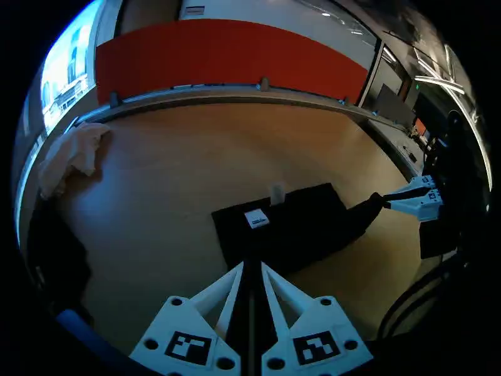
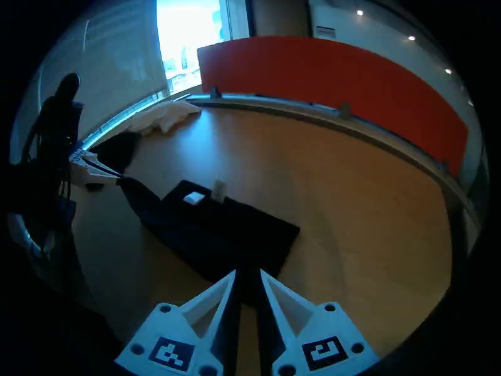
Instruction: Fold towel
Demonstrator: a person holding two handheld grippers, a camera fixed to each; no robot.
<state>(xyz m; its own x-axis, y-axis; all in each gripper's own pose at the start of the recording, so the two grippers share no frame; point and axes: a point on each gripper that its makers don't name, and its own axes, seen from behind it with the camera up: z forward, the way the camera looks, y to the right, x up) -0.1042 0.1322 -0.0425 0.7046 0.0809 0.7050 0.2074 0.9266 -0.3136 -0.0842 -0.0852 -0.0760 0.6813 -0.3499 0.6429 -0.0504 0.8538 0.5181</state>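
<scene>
A black towel (image 1: 294, 225) lies partly folded on the wooden table (image 1: 175, 169), with a white label (image 1: 257, 218) on top. In the left gripper view, my left gripper (image 1: 251, 266) is shut on the towel's near corner. Dark cloth runs up between its white fingers. Off to the right, my right gripper (image 1: 383, 199) pinches a stretched corner of the towel. In the right gripper view, my right gripper (image 2: 248, 274) is shut on the near edge of the towel (image 2: 219, 235). My left gripper (image 2: 116, 180) holds the far-left corner, which is pulled to a point.
A crumpled white cloth (image 1: 72, 153) (image 2: 166, 113) lies at the table's far corner by the window. A red partition (image 1: 232, 56) (image 2: 338, 75) runs along the table's back edge. Another dark bundle (image 2: 116, 150) sits behind my left gripper. Bare wood surrounds the towel.
</scene>
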